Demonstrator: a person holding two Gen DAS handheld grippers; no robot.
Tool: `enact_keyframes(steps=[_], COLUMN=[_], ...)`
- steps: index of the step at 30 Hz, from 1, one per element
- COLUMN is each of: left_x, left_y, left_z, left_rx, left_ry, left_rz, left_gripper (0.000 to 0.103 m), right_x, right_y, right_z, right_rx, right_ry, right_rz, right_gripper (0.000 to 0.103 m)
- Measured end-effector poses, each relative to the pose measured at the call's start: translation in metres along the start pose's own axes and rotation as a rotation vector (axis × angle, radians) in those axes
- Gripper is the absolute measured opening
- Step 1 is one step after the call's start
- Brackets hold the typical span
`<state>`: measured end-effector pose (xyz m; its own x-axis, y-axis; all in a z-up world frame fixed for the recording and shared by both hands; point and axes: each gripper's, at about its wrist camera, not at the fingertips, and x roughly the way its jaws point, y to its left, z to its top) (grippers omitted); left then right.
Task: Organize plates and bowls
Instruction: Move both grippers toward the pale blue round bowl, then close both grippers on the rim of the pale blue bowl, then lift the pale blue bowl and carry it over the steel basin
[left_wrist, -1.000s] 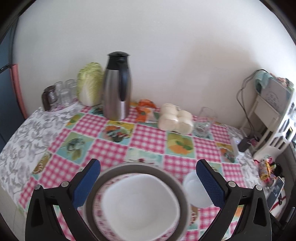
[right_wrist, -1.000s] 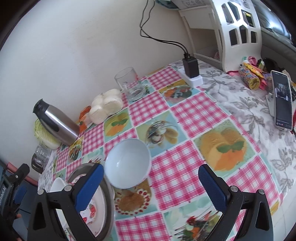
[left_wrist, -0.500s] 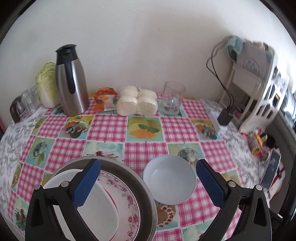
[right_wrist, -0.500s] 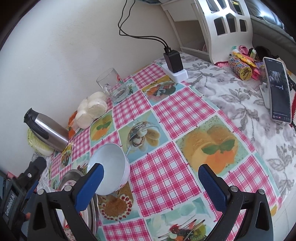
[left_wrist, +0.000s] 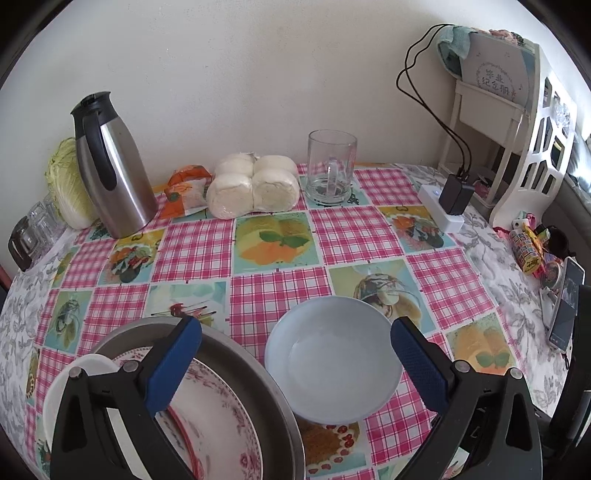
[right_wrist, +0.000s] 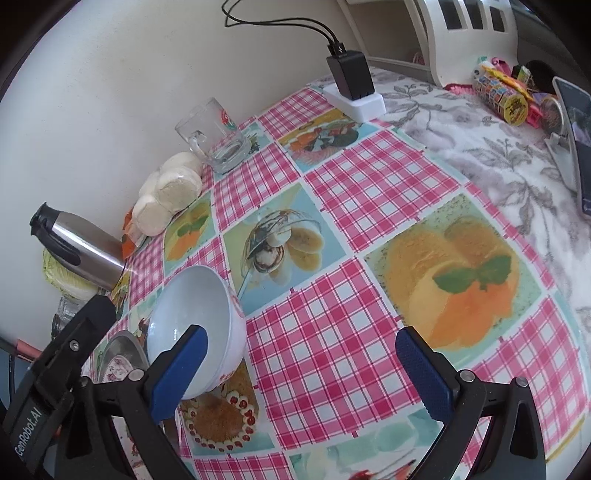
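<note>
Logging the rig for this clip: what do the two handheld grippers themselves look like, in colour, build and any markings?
Both match: the left gripper and right gripper have glossy black triangular finger frames with open cut-outs and silver screw heads. Each fingertip carries a blue pad with a fine dimpled texture. In the right wrist view the left unit's black body bears white "GenRobot.AI" lettering. No cables, hands or sleeves are visible.

Wall: plain off-white, unmarked, running along the table's far edge. Table: covered by a pink gingham cloth with printed food panels; a grey floral cloth covers its right side, another strip shows at the left edge. White openwork shelf unit stands at the far right corner against the wall. Two black cables hang down the wall beside it. Light is soft, even daylight.
</note>
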<state>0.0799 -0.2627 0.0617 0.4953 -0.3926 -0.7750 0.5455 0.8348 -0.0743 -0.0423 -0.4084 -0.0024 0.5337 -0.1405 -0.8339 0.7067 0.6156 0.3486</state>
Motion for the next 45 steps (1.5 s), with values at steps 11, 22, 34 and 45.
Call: enact_keyframes(steps=[11, 22, 34, 45], left_x=[0.021, 0.026, 0.017, 0.022], left_y=[0.011, 0.012, -0.002, -0.018], left_z=[0.0, -0.002, -0.001, -0.007], left_rx=[-0.018, 0.015, 0.078, 0.055], left_ry=[0.033, 0.05, 0.029, 0.073], left_rz=[0.046, 0.079, 0.053, -0.059], left_gripper=[0.095, 0.087, 0.087, 0.087], right_x=[0.022, 0.035, 0.035, 0.028], right_y=[0.009, 0.022, 0.031, 0.0], right_z=[-0.001, -0.007, -0.011, 0.002], right_rx=[-0.003, -0.028, -0.039, 0.027], right_ry=[0.016, 0.02, 0.016, 0.014], right_rz=[0.046, 0.089, 0.152, 0.167], right_gripper=[0.1, 0.052, 0.013, 0.011])
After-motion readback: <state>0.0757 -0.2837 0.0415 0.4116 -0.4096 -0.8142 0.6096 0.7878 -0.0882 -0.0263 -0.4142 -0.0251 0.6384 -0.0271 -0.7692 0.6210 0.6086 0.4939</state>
